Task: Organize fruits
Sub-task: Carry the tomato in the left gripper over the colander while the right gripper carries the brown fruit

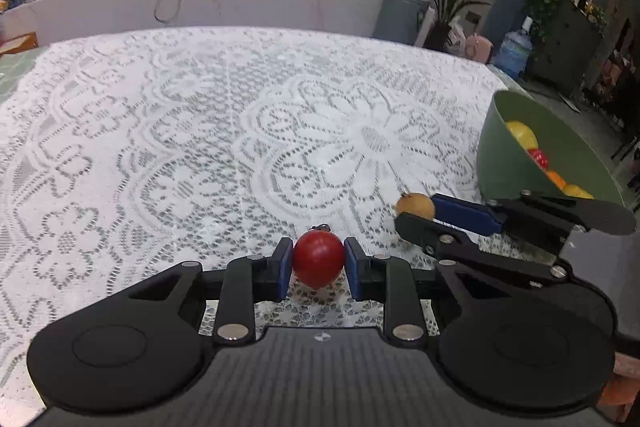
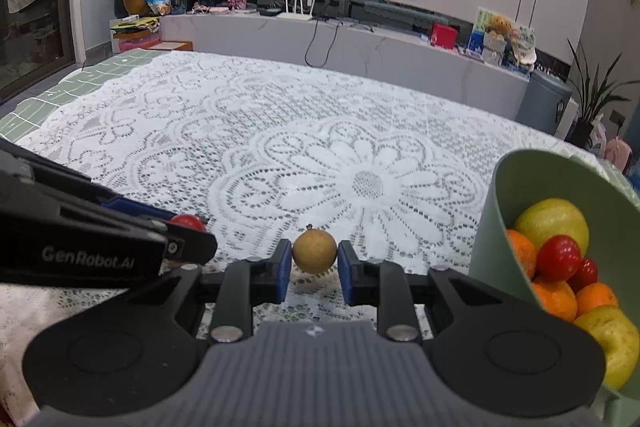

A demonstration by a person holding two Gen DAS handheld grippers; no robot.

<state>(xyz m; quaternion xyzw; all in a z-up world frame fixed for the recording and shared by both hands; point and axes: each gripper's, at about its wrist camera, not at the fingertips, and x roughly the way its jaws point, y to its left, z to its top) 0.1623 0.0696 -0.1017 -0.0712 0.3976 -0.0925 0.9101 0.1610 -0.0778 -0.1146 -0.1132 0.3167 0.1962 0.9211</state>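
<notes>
The left gripper housing carries the lettering "GenRobot.AI" — no other writing is legible. Its blue pads press both sides of a red cherry tomato, jaws narrowed to the fruit's width. The right gripper brackets a small tan round fruit; the left pad touches it, while contact on the right cannot be confirmed. Both fruits sit low over the white lace tablecloth. The green bowl — holding apples, oranges and tomatoes — stands just to the right.
</notes>
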